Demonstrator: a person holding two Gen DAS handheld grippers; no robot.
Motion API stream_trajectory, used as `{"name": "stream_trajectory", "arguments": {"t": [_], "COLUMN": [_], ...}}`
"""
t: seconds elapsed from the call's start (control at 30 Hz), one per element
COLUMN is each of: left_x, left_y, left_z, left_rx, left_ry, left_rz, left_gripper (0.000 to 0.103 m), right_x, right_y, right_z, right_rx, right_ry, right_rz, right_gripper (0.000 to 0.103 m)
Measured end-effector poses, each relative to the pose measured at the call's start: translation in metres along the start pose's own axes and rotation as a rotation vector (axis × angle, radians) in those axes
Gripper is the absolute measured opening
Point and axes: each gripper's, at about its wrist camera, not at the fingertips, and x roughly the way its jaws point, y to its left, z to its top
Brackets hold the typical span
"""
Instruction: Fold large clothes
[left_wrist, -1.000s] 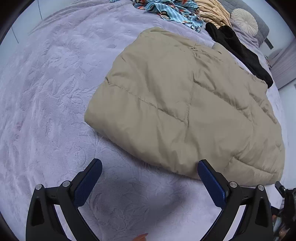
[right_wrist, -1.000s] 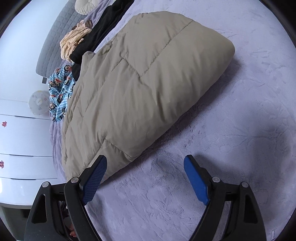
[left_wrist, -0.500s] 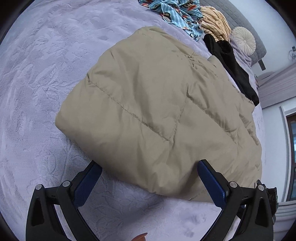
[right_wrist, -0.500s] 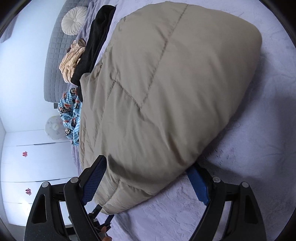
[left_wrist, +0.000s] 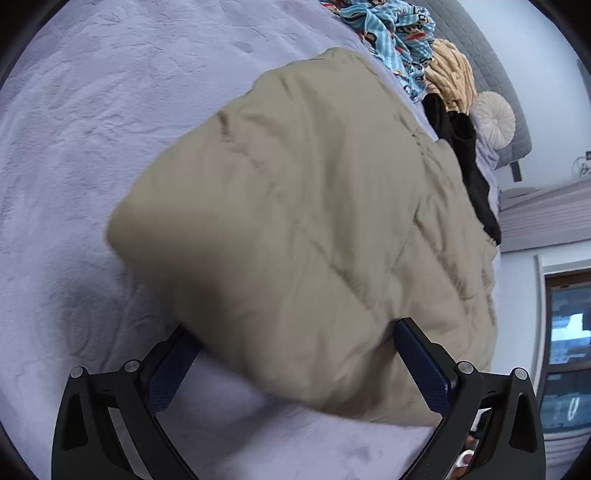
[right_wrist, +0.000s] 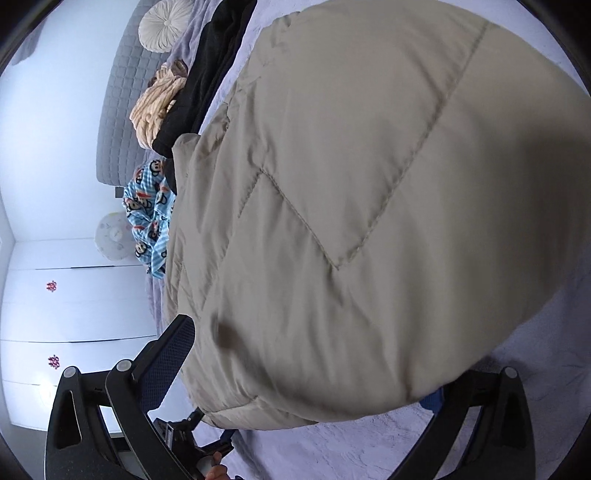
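Note:
A puffy beige quilted coat (left_wrist: 314, 229) lies folded on the lavender bedspread (left_wrist: 92, 147). My left gripper (left_wrist: 295, 369) stands wide, and the coat's near edge bulges in between its blue pads (left_wrist: 421, 369) and covers part of the left one. The right gripper (right_wrist: 303, 376) is at the other end of that same edge of the coat (right_wrist: 369, 203). Its jaws are opening and the coat fills the gap between them. Its left finger (right_wrist: 166, 358) shows beside the coat, while the right finger is mostly hidden under the padding. No pad visibly squeezes the fabric.
Behind the coat, along the head of the bed, lie a blue cartoon-print cloth (left_wrist: 388, 40), a tan fuzzy cloth (left_wrist: 450, 77), a black garment (left_wrist: 469, 162) and a round cream cushion (left_wrist: 495, 118) against a grey quilted headboard (right_wrist: 118, 110). White wardrobe doors (right_wrist: 74, 295) stand beyond the bed's side.
Both grippers have moved forward and down onto the coat's near edge, which now sits between each pair of fingers. The right gripper's fingers have spread wider.

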Motion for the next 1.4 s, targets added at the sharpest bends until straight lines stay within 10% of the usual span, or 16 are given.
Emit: {"name": "stream_trajectory", "arguments": {"t": [0.2,0.33,0.4,0.47,0.57,1.0,1.23,1.4], "left_x": [0.03,0.031,0.018,0.004,-0.02,-0.109,-0.123,-0.147], "left_y": [-0.034,-0.03,-0.035,-0.055,-0.076,-0.028,0.038,0.059], "left_z": [0.029,0.032,0.031,0.027,0.015,-0.077,-0.154,-0.169], "left_rx": [-0.021,-0.028,0.036,0.16,0.305,0.409,0.315,0.27], "left_ry": [-0.056,-0.05,-0.067,-0.099,-0.143,-0.039,0.037,-0.001], "left_rz": [-0.105,-0.159,-0.169,-0.125,-0.084,-0.136,-0.006,0.18], "left_gripper": [0.099,0.037,0.021,0.019,0.019,0.019,0.02,0.049], "right_x": [0.021,0.021,0.016,0.013,0.0,-0.085,-0.119,-0.128], "right_y": [0.007,-0.006,-0.012,-0.015,-0.008,-0.034,-0.089,-0.111], "right_z": [0.014,0.016,0.015,0.014,0.007,-0.099,-0.164,-0.174], "right_rx": [-0.038,0.039,0.086,0.113,0.065,0.045,0.106,0.121], "right_ry": [-0.007,-0.012,-0.011,0.005,-0.006,0.029,0.087,0.108], "right_rz": [0.0,0.023,0.026,0.079,0.097,0.052,0.031,0.028], "right_gripper": [0.103,0.099,0.062,0.033,0.025,0.024,0.024,0.034]}}
